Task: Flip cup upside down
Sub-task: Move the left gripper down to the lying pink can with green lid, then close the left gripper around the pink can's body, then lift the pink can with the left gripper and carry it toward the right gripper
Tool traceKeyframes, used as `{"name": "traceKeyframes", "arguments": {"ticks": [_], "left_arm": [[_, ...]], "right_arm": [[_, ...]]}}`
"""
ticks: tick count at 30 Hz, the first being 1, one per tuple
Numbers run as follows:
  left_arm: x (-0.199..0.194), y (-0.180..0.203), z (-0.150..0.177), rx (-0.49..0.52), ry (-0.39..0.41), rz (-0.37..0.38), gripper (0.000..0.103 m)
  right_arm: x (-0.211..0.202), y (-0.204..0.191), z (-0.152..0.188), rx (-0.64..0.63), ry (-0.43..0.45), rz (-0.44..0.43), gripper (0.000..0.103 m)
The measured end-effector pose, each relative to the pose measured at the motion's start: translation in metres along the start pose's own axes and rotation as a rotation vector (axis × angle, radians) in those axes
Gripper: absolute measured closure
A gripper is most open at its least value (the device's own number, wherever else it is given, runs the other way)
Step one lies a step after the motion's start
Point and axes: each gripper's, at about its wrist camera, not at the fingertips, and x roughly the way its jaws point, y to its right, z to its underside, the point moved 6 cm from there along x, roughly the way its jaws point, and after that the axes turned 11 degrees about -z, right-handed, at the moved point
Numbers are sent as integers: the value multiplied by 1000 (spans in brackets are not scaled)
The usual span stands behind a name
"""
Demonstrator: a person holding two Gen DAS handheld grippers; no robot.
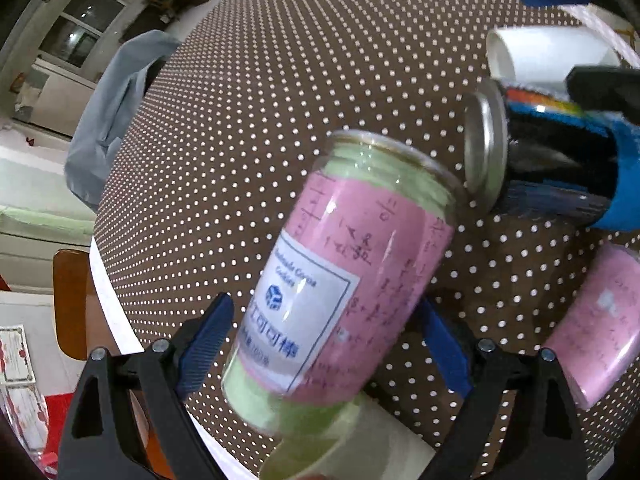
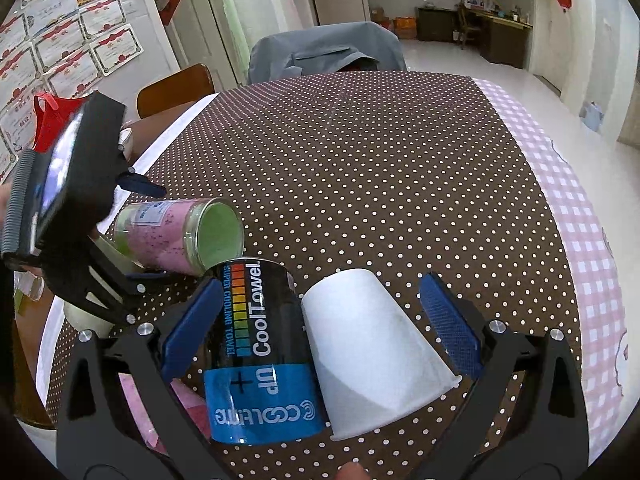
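Note:
My left gripper [image 1: 332,344] is shut on a pink-and-green plastic jar cup [image 1: 340,264] and holds it tilted, mouth pointing away, above the dotted tablecloth [image 1: 280,80]. The right wrist view shows the same jar [image 2: 176,236] lying nearly sideways in that gripper, its green inside visible. My right gripper [image 2: 320,320] is open around a black-and-blue Cool Towel can [image 2: 260,352] and a white paper cup [image 2: 372,348], both standing inverted on the table. The can [image 1: 552,160] and white cup [image 1: 548,56] also show in the left wrist view.
A second pink jar [image 1: 600,320] lies at the right in the left wrist view. A pale green cup [image 1: 320,444] sits under the held jar. A chair with a grey jacket [image 2: 324,52] stands at the far table edge. A wooden chair [image 2: 176,88] is at the left.

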Motion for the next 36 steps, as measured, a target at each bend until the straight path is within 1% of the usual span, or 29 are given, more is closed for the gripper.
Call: {"name": "traceKeyframes", "arguments": {"ticks": [3,6,8,9,12,20,28,32,36], "left_arm": [[7,-1,-1,8,-8,-4,23],[7,-4,-1,-18,-13,16,24],[9,-10,-4,-40,-17,0,25],[10,-15,-5,-56,-20,-12,26],[8,-28,-10,-127,-9,-7,28],[-14,-54,-18,-270,16,-10,29],[-64,-52,-14,-351,56,-32,29],[-101,-40,-8,-396,88,-41,29],[-127,-27,-2,-425,110,-41,29]], "right_arm": [[-2,4,2,2,0,2,6],[-3,6,3,4,0,2,6],[-6,7,4,4,3,2,6],[-7,8,4,6,5,3,6],[-13,11,6,10,10,9,6],[-34,13,8,18,40,15,6],[-75,8,9,21,99,12,6],[-99,1,13,12,127,10,6],[-129,-5,23,4,159,-3,6]]}}
